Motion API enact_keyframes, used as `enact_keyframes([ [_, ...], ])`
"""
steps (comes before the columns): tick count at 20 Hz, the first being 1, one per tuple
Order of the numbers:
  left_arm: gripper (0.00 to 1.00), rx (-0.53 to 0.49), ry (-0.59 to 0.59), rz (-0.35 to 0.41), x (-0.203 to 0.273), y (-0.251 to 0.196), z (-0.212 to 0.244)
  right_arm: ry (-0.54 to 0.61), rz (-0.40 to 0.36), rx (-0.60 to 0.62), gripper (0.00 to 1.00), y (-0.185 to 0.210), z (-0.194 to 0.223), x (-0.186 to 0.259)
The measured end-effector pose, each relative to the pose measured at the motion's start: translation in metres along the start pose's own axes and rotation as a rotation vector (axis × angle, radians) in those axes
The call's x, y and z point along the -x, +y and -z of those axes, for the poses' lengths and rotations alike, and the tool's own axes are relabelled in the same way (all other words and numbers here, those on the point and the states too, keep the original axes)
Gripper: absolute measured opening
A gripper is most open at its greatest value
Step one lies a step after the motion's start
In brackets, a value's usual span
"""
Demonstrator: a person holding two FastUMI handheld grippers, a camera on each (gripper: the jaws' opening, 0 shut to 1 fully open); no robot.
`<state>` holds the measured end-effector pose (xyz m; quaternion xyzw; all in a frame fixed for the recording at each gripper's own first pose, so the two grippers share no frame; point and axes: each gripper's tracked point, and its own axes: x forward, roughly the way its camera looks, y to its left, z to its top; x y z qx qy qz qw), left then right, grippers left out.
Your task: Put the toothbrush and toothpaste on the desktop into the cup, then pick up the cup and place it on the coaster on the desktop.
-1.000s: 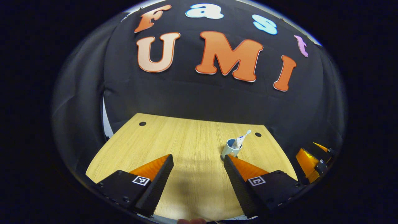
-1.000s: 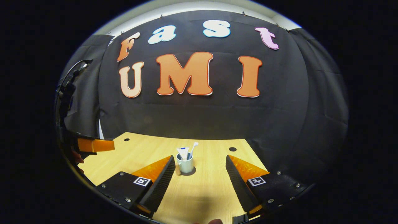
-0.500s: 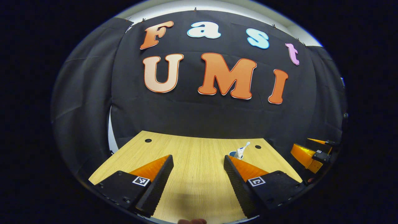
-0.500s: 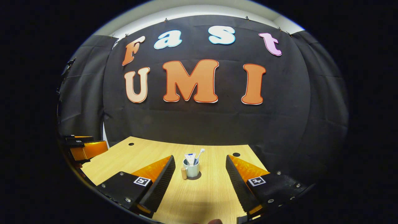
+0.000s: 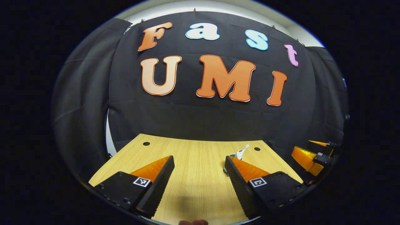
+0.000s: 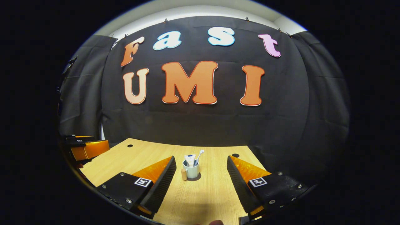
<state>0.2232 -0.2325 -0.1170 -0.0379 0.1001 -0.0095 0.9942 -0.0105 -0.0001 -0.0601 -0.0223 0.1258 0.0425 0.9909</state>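
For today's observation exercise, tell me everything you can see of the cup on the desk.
The cup is a small, pale, smooth-looking mug standing upright on the wooden desk. A toothpaste tube and a toothbrush stand in it and stick out above the rim. A small tan cylindrical thing stands right beside it; whether they touch is unclear. It lies ahead of the open right tool, untouched.

A black cloth wall (image 6: 200, 125) hangs in folds across the upper and middle frame, with a pale strip of ceiling (image 6: 200, 9) at the very top. Below it, a light wood-grain desktop (image 6: 206, 193) fills the lower centre, two round holes (image 5: 146, 143) near its far corners.
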Motion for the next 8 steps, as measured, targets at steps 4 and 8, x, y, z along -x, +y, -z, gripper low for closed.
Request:
enact_keyframes([
  [4, 0.98, -0.015, -0.004, -0.006, 0.0022, 0.0005, -0.0038, -0.003, 0.006, 0.000, 0.98, 0.0011, -0.0009, -0.0010],
  [8, 0.98, -0.018, -0.016, -0.007, 0.0027, 0.0017, -0.0062, -0.010, 0.017, -0.002, 0.98, -0.0003, -0.0049, -0.0021],
])
